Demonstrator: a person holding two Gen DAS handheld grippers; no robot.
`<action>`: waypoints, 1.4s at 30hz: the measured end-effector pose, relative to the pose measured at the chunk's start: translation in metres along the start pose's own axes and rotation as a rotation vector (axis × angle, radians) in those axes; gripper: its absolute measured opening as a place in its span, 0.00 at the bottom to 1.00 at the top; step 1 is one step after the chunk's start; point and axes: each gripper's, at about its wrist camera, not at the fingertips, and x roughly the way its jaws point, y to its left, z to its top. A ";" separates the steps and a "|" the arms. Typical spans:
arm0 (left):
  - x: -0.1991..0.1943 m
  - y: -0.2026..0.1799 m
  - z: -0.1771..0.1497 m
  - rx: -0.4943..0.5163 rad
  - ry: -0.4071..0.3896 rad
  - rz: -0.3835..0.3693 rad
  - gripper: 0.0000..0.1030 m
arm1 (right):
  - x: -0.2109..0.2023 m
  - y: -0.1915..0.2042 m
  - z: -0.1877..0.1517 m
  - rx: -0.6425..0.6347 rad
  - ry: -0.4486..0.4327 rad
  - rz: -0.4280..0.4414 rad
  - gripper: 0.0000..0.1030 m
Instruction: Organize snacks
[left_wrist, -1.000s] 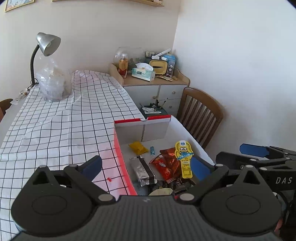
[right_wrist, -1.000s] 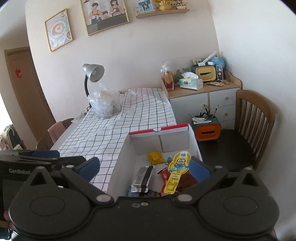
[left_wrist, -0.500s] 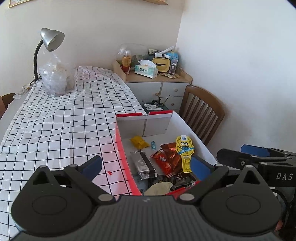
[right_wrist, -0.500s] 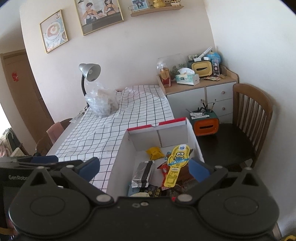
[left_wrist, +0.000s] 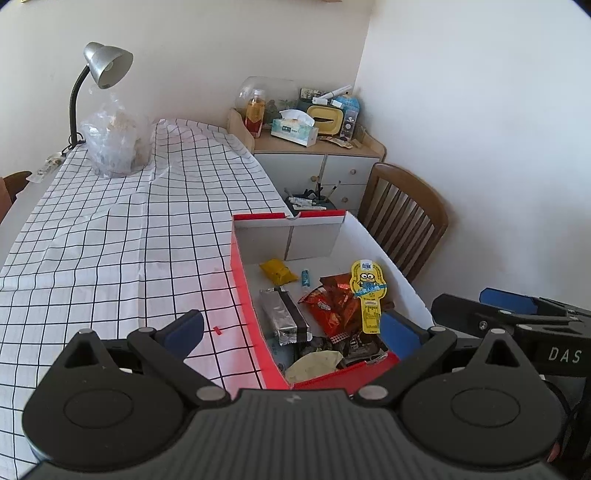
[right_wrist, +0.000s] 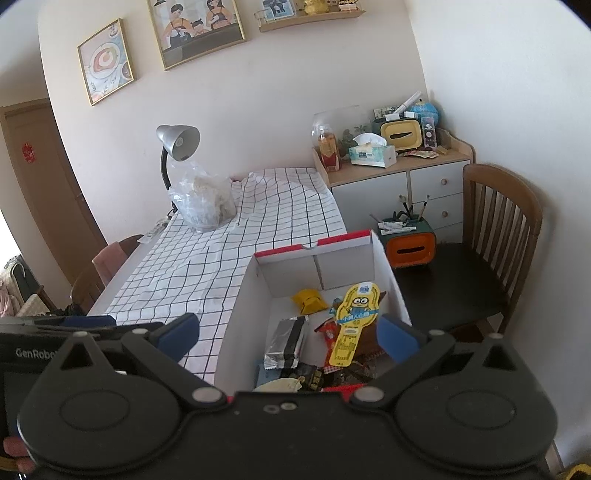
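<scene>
A red and white cardboard box (left_wrist: 242, 280) (right_wrist: 236, 306) sits at the right edge of the checked tablecloth (left_wrist: 122, 229) (right_wrist: 221, 251). It holds several snacks: a yellow Minion packet (left_wrist: 367, 295) (right_wrist: 352, 319), a silver bar (left_wrist: 284, 315) (right_wrist: 286, 343), a red crisp bag (left_wrist: 327, 308), a small yellow pack (left_wrist: 277, 269) (right_wrist: 308, 301). My left gripper (left_wrist: 291, 328) is open and empty above the box's near end. My right gripper (right_wrist: 288, 334) is open and empty, above the box too.
A desk lamp (left_wrist: 99, 74) and a clear plastic bag (left_wrist: 114, 144) stand at the table's far end. A cabinet (left_wrist: 317, 158) with tissues and a bottle is behind. A wooden chair (right_wrist: 495, 236) with an orange holder (right_wrist: 408, 240) stands right of the box.
Both grippers have pulled back and risen from the box, so more of the box and table shows. Both stay open and empty. The snacks have not moved.
</scene>
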 end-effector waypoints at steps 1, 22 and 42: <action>0.000 0.000 0.000 -0.001 0.003 0.002 0.99 | 0.000 0.001 -0.001 0.001 0.000 0.000 1.00; -0.001 -0.005 -0.002 0.009 0.001 0.013 0.99 | -0.006 0.000 -0.003 -0.009 0.002 -0.044 1.00; -0.007 -0.011 -0.005 0.058 -0.024 0.036 0.99 | -0.015 0.009 -0.008 -0.024 -0.019 -0.090 1.00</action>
